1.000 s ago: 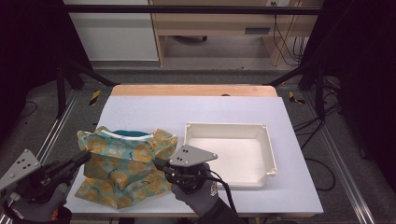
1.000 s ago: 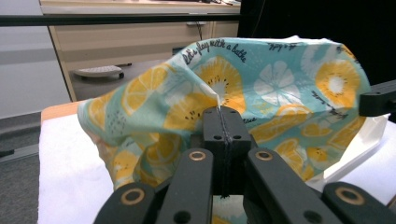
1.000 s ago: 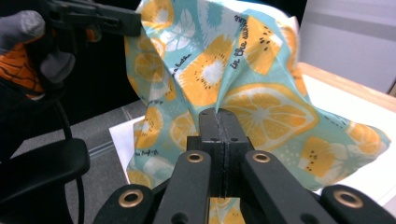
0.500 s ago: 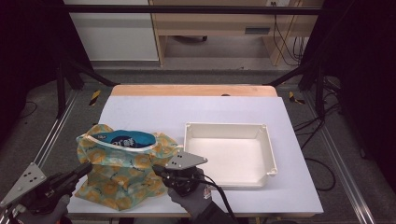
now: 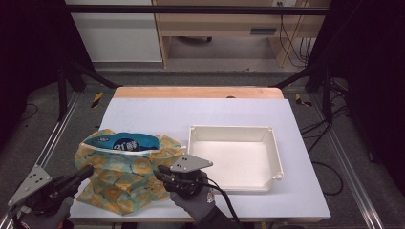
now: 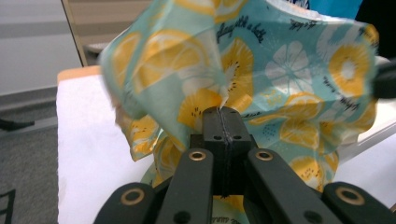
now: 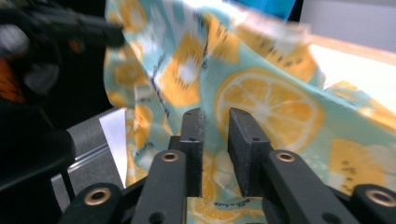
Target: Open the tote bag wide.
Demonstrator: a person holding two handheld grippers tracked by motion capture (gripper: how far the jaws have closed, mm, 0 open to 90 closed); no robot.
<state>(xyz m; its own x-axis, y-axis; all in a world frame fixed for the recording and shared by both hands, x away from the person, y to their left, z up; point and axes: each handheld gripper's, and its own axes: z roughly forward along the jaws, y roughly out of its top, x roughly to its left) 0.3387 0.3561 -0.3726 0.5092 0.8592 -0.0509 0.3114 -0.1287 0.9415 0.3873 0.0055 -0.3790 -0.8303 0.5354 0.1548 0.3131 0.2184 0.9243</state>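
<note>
High view: a lemon-print bag (image 5: 122, 179) lies on the table (image 5: 200, 117) left of a white tray (image 5: 234, 157), a blue packet (image 5: 125, 142) showing in its mouth; with one side let go, the packet may stay stuck inside. Left gripper view: the left gripper (image 6: 223, 120) is clamped tight on the fabric. Right gripper view: the right gripper (image 7: 216, 122) has just been opening, its jaws now slightly apart, cloth just beyond them.

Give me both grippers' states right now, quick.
Left gripper: shut on the lemon-print bag.
Right gripper: jaws have just been opening; a gap shows between them, bag fabric behind, not pinched.
</note>
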